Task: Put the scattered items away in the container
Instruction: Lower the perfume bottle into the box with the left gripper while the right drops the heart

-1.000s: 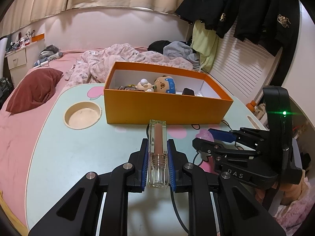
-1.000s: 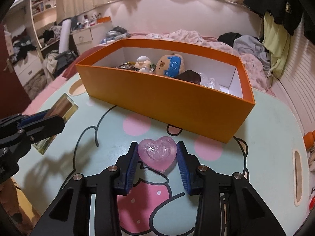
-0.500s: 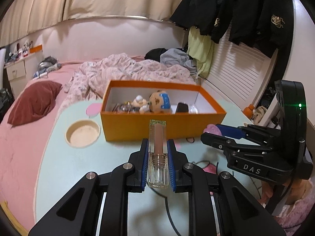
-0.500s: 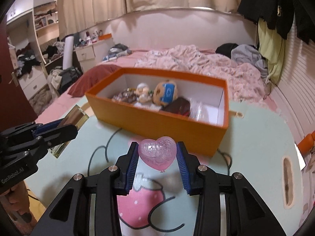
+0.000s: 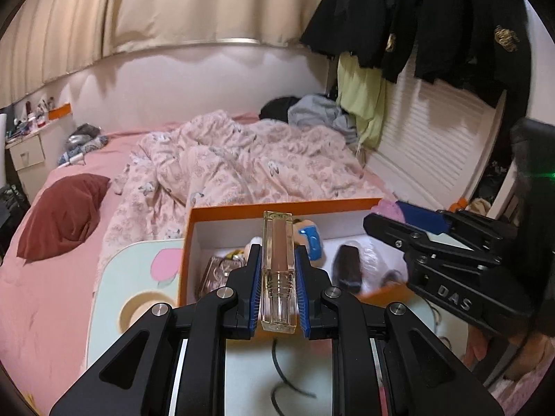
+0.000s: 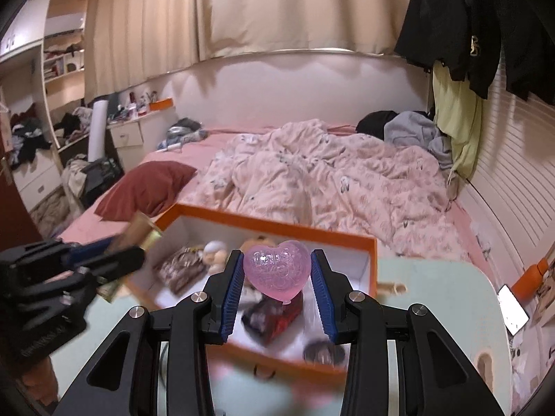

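Left wrist view: your left gripper (image 5: 277, 274) is clamped on the lip gloss tube (image 5: 277, 260), right gripper (image 6: 276, 279) on the pink heart (image 6: 276, 272) — both over the orange box (image 6: 263, 223). Carry step; next, part the jaws — drop inside the walls.

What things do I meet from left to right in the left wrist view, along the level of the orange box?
Dark red pillow → orange box → lip gloss tube held in the left gripper → dark oblong item in the box → right gripper with the pink heart.
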`<state>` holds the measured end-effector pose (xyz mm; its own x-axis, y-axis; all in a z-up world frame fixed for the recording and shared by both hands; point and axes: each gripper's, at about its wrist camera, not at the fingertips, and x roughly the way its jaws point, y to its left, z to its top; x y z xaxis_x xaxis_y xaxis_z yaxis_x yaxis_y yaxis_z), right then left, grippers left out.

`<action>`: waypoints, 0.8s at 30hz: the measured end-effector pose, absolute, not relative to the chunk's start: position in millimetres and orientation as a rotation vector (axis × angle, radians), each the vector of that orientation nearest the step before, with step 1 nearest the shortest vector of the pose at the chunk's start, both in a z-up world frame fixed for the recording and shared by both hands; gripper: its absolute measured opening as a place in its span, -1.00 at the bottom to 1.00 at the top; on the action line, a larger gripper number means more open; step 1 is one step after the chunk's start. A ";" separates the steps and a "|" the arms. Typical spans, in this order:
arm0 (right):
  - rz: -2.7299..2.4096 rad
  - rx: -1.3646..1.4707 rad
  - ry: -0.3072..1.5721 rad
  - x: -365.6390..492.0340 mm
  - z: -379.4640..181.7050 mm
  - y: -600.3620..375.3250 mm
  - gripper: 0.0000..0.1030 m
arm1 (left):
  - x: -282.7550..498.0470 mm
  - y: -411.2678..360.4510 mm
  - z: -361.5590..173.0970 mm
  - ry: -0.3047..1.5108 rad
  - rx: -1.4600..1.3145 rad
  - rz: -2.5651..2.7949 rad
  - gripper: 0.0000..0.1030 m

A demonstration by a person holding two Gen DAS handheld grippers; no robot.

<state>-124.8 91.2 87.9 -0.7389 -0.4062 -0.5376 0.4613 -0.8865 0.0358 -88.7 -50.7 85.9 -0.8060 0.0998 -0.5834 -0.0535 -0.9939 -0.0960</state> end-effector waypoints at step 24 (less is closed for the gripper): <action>-2.642 0.821 0.140 -156.9 50.2 92.3 -0.27 | -119.7 -55.7 45.4 -0.128 -0.997 2.945 -0.64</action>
